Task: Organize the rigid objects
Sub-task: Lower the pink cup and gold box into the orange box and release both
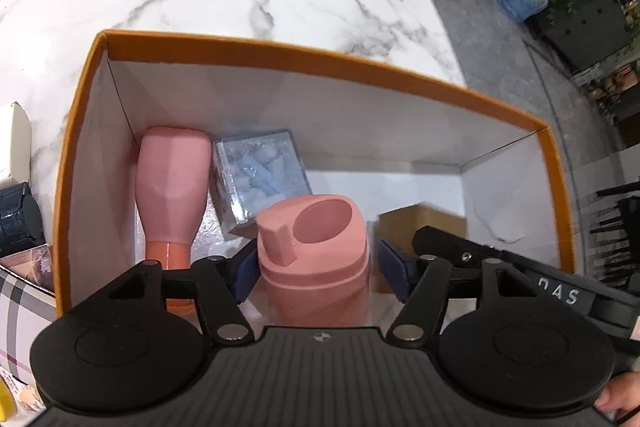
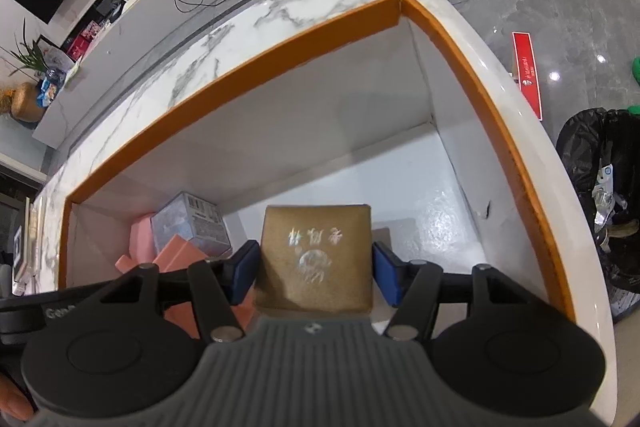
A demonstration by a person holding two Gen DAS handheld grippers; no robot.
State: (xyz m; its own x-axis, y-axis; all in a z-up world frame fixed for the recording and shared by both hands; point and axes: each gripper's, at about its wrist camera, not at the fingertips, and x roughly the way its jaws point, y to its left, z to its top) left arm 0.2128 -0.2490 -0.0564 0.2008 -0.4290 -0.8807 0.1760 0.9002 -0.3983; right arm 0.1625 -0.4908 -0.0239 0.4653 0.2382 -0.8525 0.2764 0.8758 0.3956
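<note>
The left hand-held gripper [image 1: 314, 269] stands open around the pink cup [image 1: 316, 259] in the box [image 1: 320, 57]. The right hand-held gripper [image 2: 314, 269] grips a gold case [image 2: 316, 259]; lower it flat beside the cup before letting go.

We see our left tongs [image 1: 314, 269] as a matte black rig: a ribbed central plate at the bottom of the frame, stamped with a small round emblem, flanked by two large round discs. Black linkage arms rise from silver rivets towards two dark blue pads [image 1: 390, 269]. At the right edge of that frame a black part carries a grey label with pale letters, and a fingertip [image 1: 618, 397] shows in the lower right corner.

Our right tongs [image 2: 314, 271] are built alike, though the ribbed plate looks greyer here. Its blue pads [image 2: 244, 273] stand on the same black arms with silver rivets. A partial pale word is printed at the left edge.
</note>
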